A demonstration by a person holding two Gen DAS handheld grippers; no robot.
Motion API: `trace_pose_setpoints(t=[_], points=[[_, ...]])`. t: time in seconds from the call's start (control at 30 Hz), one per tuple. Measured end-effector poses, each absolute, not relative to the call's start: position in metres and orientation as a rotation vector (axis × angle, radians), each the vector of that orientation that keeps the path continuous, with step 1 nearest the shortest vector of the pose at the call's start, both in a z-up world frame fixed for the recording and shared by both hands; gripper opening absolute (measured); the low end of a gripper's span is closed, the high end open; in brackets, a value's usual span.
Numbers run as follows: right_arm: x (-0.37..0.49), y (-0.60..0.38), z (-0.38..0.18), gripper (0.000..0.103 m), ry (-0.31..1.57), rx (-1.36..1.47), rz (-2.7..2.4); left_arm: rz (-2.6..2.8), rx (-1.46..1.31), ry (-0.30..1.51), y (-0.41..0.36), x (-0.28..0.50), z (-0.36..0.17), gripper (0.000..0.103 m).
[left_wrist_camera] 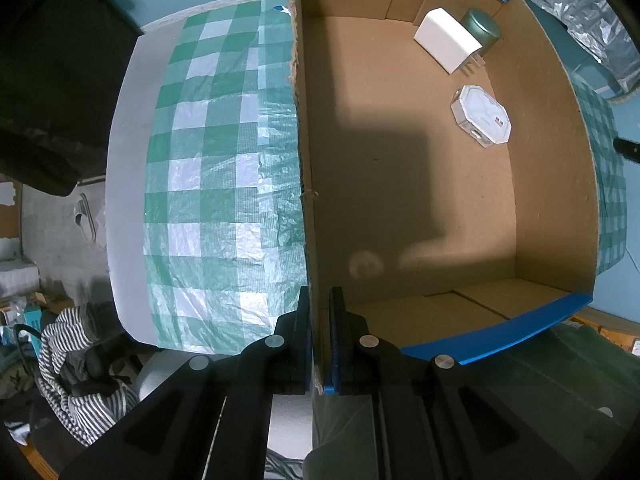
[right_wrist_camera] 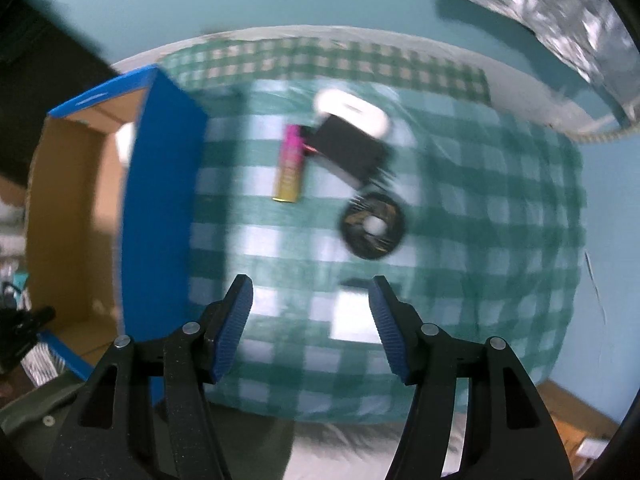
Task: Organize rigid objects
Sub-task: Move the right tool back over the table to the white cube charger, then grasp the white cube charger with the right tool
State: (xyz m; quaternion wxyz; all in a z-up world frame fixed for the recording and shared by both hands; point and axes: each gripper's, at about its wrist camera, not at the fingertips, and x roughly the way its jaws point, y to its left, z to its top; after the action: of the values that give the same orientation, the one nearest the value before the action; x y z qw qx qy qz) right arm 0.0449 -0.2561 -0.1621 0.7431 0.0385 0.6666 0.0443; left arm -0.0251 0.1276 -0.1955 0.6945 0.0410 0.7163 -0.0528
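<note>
The left claw [left_wrist_camera: 320, 336] points straight down, pinching the cardboard box [left_wrist_camera: 400, 184] wall. The right claw [right_wrist_camera: 310, 326] points down, half open and empty; a black ring [right_wrist_camera: 373, 226] lies at one o'clock on the desk [right_wrist_camera: 460, 220].

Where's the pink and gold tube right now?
In the right wrist view the pink and gold tube lies on the checked cloth, between the blue-sided cardboard box on its left and the black block on its right, ahead of the open right gripper.
</note>
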Motion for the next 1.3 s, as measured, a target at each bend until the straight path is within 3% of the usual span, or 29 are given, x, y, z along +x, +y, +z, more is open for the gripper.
trace_pose_setpoints(t=[0.53, 0.8, 0.93, 1.3], points=[[0.015, -0.295, -0.247, 0.065, 1.607, 0.143, 0.010, -0.112, 0.095, 1.601, 0.128, -0.027, -0.196, 0.007], [0.012, -0.300, -0.266, 0.065, 1.594, 0.177, -0.012, -0.114, 0.105, 1.605, 0.126, -0.024, -0.198, 0.007], [0.011, -0.295, -0.275, 0.056, 1.621, 0.167, -0.012, -0.111, 0.099, 1.602, 0.126, -0.023, -0.197, 0.007], [0.022, -0.281, -0.270, 0.050, 1.603, 0.121, -0.021, -0.112, 0.093, 1.608, 0.128, -0.023, -0.199, 0.007]])
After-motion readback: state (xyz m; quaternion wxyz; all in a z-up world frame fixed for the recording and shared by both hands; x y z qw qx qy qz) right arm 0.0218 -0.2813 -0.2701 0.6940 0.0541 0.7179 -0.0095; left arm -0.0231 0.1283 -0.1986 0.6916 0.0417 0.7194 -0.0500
